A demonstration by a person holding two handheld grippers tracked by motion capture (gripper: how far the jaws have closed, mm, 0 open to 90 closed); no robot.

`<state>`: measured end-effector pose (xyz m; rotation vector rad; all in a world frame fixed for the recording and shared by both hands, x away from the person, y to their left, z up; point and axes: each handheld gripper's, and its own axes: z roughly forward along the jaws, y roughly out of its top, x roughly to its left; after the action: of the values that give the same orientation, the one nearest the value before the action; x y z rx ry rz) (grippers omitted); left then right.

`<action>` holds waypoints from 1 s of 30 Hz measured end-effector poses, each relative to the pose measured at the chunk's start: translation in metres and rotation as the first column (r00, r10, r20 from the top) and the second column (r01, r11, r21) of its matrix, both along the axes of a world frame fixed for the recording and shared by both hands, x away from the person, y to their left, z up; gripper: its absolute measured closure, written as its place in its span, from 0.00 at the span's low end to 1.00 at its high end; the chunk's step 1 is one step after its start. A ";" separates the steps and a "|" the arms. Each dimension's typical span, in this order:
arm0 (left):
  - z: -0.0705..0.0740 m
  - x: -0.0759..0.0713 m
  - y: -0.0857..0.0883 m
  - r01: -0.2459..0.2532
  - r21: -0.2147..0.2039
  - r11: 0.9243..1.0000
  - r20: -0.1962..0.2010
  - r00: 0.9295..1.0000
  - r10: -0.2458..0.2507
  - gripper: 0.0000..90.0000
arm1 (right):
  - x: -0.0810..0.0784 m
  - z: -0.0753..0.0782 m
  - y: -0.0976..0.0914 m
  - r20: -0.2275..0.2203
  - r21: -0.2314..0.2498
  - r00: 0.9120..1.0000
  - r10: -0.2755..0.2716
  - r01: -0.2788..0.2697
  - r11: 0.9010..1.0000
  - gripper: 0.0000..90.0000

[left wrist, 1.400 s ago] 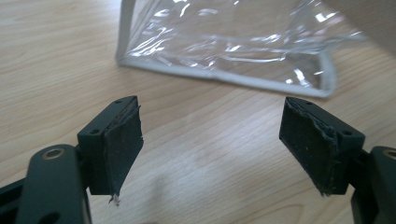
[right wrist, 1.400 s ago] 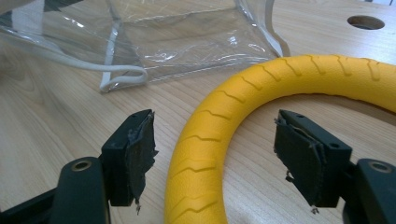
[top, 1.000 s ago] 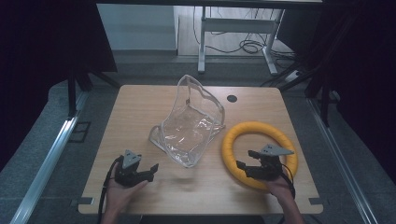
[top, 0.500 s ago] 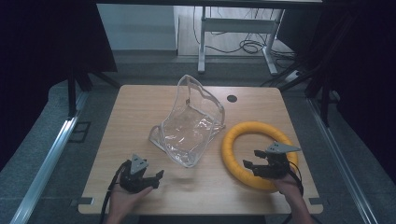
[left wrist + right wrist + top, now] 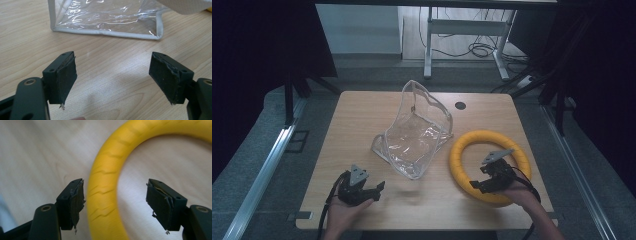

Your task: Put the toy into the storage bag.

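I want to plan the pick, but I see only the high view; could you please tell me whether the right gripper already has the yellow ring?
Observer: Not yet. The right gripper is open, with the yellow ring between its pads, untouched.
Operator: Thank you. Which pad is closer to the ring?
Observer: In the right gripper view, the left pad sits right beside it; the other has a gap.
Operator: And the left gripper?
Observer: The left gripper is open over bare wooden table, pointing at the clear bag, whose grey-edged base lies ahead.

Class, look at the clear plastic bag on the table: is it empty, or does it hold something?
Empty. Through the clear plastic bag only the wooden table shows; the yellow foam ring lies outside, beside it.
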<state>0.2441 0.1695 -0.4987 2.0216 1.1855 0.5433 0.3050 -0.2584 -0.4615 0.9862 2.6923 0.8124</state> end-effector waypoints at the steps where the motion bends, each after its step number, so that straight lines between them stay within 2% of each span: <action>1: 0.000 0.000 0.000 -0.001 0.001 1.000 -0.004 1.000 0.001 0.24 | 0.000 -0.001 0.003 -0.023 -0.025 1.000 0.016 -0.017 1.000 0.34; 3: 0.000 0.000 -0.001 -0.001 0.002 1.000 -0.002 1.000 0.001 0.24 | 0.002 -0.005 0.011 -0.070 -0.065 0.996 0.053 -0.058 0.996 0.33; 4: 0.000 0.000 -0.001 -0.001 0.002 1.000 -0.002 1.000 0.001 0.24 | 0.002 -0.005 0.011 -0.070 -0.065 0.996 0.053 -0.058 0.996 0.33; 5: 0.000 0.000 -0.001 -0.002 0.003 1.000 -0.001 1.000 0.002 0.24 | 0.003 -0.007 0.015 -0.086 -0.091 0.995 0.060 -0.068 0.994 0.33; 6: 0.000 0.000 -0.001 -0.003 0.003 1.000 0.000 1.000 0.003 0.24 | 0.005 -0.011 0.021 -0.110 -0.147 0.991 0.074 -0.090 0.985 0.33; 7: 0.000 0.000 -0.002 -0.003 0.004 1.000 0.000 1.000 0.003 0.24 | 0.007 -0.013 0.025 -0.120 -0.178 0.990 0.079 -0.100 0.979 0.33; 9: 0.000 -0.001 -0.002 -0.005 0.004 1.000 0.001 1.000 0.005 0.24 | 0.008 -0.015 0.026 -0.128 -0.192 0.989 0.080 -0.104 0.976 0.33; 10: -0.001 -0.001 -0.002 -0.004 0.006 1.000 0.002 1.000 0.004 0.24 | 0.010 -0.018 0.030 -0.147 -0.219 0.986 0.081 -0.112 0.969 0.33; 13: -0.002 -0.001 -0.002 -0.009 0.008 1.000 0.000 1.000 0.009 0.24 | 0.011 -0.024 0.036 -0.170 -0.263 0.981 0.094 -0.137 0.955 0.35; 15: -0.002 -0.001 -0.002 -0.016 0.008 1.000 -0.004 1.000 0.016 0.24 | 0.011 -0.026 0.037 -0.177 -0.271 0.979 0.100 -0.146 0.951 0.36; 16: -0.003 0.000 -0.002 -0.029 0.002 1.000 -0.006 1.000 0.029 0.24 | 0.011 -0.030 0.040 -0.189 -0.296 0.976 0.109 -0.163 0.941 0.38; 18: -0.003 0.000 -0.002 -0.032 -0.001 0.999 -0.005 0.999 0.032 0.24 | 0.012 -0.035 0.044 -0.200 -0.324 0.974 0.109 -0.171 0.931 0.41; 20: -0.002 0.000 -0.002 -0.031 -0.001 1.000 -0.005 1.000 0.031 0.24 | 0.012 -0.037 0.047 -0.203 -0.332 0.973 0.110 -0.174 0.927 0.44; 21: -0.003 -0.001 -0.003 -0.031 0.000 1.000 -0.003 1.000 0.031 0.24 | 0.011 -0.039 0.049 -0.202 -0.350 0.973 0.109 -0.175 0.920 0.48; 24: -0.003 -0.001 -0.004 -0.029 0.002 1.000 -0.004 1.000 0.029 0.24 | 0.016 -0.038 0.050 -0.216 -0.360 0.972 0.097 -0.171 0.917 0.55; 28: -0.003 -0.001 -0.002 -0.030 0.002 1.000 0.000 1.000 0.030 0.24 | 0.021 -0.037 0.046 -0.251 -0.324 0.963 0.097 -0.178 0.929 0.56; 29: -0.003 -0.001 -0.002 -0.032 0.001 0.999 0.000 0.999 0.032 0.24 | 0.021 -0.036 0.044 -0.252 -0.307 0.963 0.100 -0.177 0.935 0.56; 30: -0.003 -0.001 -0.002 -0.032 0.001 0.999 0.000 0.999 0.032 0.24 | 0.021 -0.036 0.044 -0.252 -0.307 0.963 0.100 -0.177 0.935 0.56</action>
<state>0.2435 0.1674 -0.5020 2.0063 1.2196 0.5599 0.3263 -0.2147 -0.4978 0.8643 2.9903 0.2612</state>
